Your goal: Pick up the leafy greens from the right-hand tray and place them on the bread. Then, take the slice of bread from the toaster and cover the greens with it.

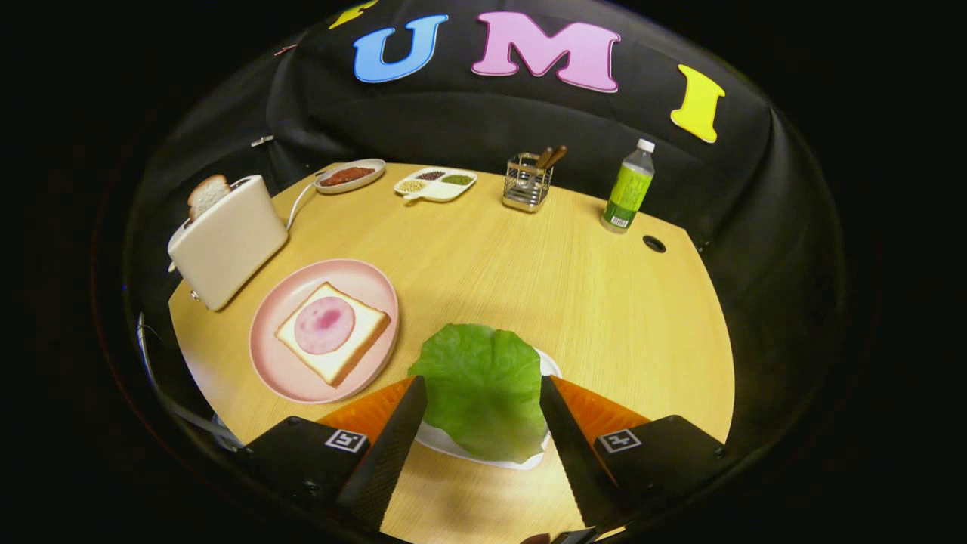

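Leafy greens (483, 389), a single broad green leaf, lie on a white tray (452, 446) at the near middle of the wooden table (574, 279), directly between the two dark fingers of the gripper (483, 393). The fingers stand apart on either side of the leaf, the left one (393, 446) at its left edge and the right one (570, 446) at its right edge; whether they actually touch the leaf cannot be told, and the jaws are spread wide rather than pressed together. To the left of the leaf and just beyond the left finger sits a pink plate (276, 363) carrying a square slice of bread (355, 347) with a round pink slice of meat (325, 325) on top. Farther left, near the table's edge, stands a cream toaster (230, 245) with a second bread slice (206, 194) poking up from its slot. Along the far side of the table are an oval dish of reddish-brown food (349, 176), a white divided dish (436, 184) holding small portions in three compartments, a wire utensil holder (526, 183) with wooden handles sticking out, and, to the far right, an upright bottle with a green label (628, 189) and a white cap
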Motion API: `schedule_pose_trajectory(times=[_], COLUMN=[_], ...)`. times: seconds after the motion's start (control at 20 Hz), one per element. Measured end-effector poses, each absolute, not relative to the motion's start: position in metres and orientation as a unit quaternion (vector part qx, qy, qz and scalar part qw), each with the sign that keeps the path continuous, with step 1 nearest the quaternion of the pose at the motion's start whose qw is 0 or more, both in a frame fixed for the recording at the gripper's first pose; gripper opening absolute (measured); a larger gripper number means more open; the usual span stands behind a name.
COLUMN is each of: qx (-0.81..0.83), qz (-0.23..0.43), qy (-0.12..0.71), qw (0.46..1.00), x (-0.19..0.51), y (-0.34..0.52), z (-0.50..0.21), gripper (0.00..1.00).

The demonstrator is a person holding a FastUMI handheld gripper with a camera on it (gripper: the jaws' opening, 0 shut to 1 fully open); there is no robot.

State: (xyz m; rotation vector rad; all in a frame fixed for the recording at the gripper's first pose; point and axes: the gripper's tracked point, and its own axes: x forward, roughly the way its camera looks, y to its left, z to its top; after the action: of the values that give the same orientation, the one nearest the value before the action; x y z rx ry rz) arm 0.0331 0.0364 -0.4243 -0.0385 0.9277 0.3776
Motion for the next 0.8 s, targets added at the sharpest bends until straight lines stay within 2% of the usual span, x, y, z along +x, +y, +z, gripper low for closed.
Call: schedule_pose_trajectory(times=[0.15,0.3,0.4,0.55,0.75,0.8], qx=[-0.015,-0.011,-0.015,-0.017,-0.041,-0.053], qz=[0.188,0.199,0.2,0.198,0.209,0.208], qy=[0.483,0.51,0.542,0.539,0.538,0.535], qw=[0.855,0.837,0.816,0.819,0.815,0.817], x=[0.035,0.036,0.025,0.027,0.025,0.026], y=[0.041,0.044,0.043,0.041,0.045,0.045], z=[-0.456,-0.473,-0.484,-0.481,-0.482,-0.482], gripper=[0.92,0.83,0.8,0.75,0.15,0.09])
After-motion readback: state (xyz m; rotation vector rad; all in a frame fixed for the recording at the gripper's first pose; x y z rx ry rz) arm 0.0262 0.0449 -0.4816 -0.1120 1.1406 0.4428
